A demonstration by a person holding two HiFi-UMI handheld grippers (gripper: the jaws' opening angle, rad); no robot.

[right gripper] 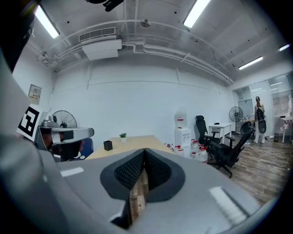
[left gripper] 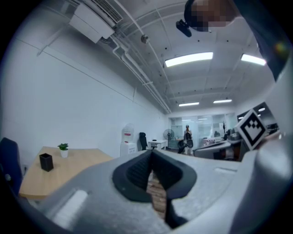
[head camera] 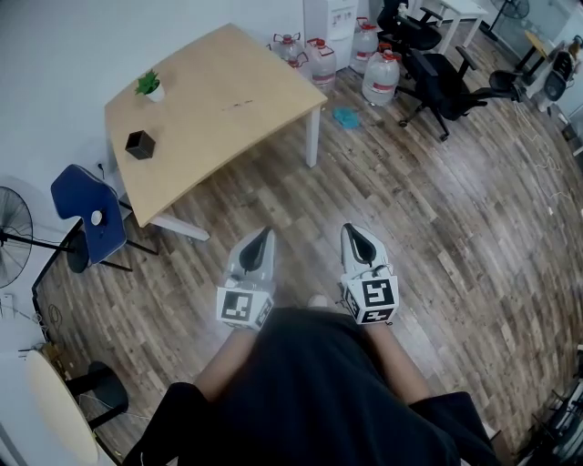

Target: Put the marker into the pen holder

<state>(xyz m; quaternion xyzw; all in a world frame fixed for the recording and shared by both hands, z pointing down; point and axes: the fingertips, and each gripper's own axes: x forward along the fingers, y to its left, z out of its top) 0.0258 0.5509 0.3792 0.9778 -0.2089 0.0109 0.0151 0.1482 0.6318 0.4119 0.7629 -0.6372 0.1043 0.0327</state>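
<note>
A black pen holder (head camera: 139, 144) stands near the left edge of the light wooden table (head camera: 209, 118); it also shows as the pen holder (left gripper: 46, 162) and pen holder (right gripper: 108, 145). A thin reddish mark (head camera: 239, 105) lies mid-table, too small to tell whether it is the marker. My left gripper (head camera: 265, 233) and right gripper (head camera: 352, 229) hover side by side over the wooden floor, well short of the table. Both are shut with nothing between the jaws, as the left gripper (left gripper: 151, 153) and right gripper (right gripper: 144, 150) show in their own views.
A small potted plant (head camera: 148, 86) sits at the table's far corner. A blue chair (head camera: 91, 215) and a fan (head camera: 11, 232) stand left of the table. Water jugs (head camera: 381, 76), a dispenser (head camera: 330, 20) and black office chairs (head camera: 444, 84) stand beyond it. A person (right gripper: 259, 119) stands far off.
</note>
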